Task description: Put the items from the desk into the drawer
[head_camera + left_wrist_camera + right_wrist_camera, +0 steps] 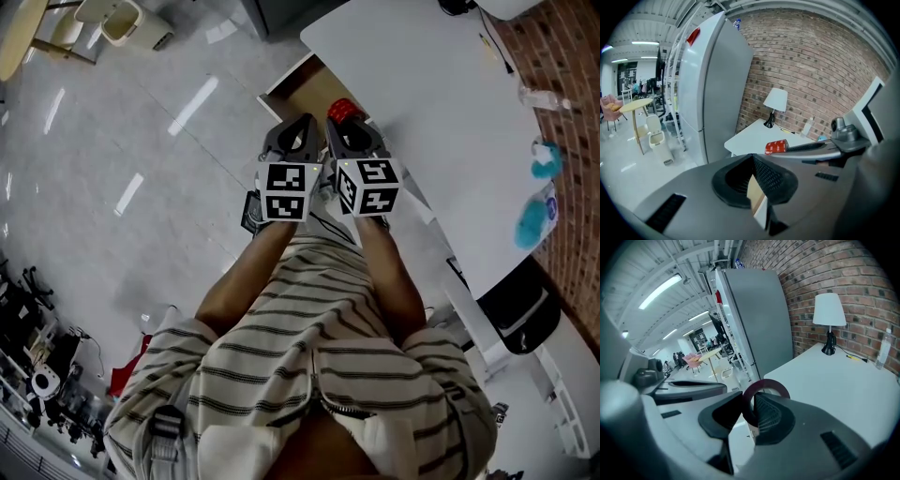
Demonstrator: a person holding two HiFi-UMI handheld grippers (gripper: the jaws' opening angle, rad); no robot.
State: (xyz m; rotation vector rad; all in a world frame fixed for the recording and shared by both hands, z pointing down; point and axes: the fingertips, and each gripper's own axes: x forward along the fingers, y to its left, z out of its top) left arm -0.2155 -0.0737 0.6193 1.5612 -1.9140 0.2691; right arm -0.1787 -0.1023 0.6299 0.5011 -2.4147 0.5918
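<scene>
Counts: 2 grippers, 1 red tape roll (343,110), 1 open drawer (298,86), 1 white tabletop (422,84).

On the tabletop's far edge, along the brick wall: 1 lamp (829,315), 1 clear bottle (544,97) and 2 teal items (546,159), too small to ID. A tall grey fridge (712,84) stands just past the tabletop's corner. A black chair (520,305) sits at one end of the tabletop.

R gripper (345,122): fingers closed on the tape roll. The ring is upright, pinched across its band, w/ its top arc poking above the pads.

L gripper (302,122): fingers closed tip to tip, empty. It sits just beside R; can't tell if they touch.

The tape roll is in the air. In the head view it's at the line where the drawer meets the tabletop's edge, near the corner. The drawer's brown inside shows just past both grippers.
</scene>
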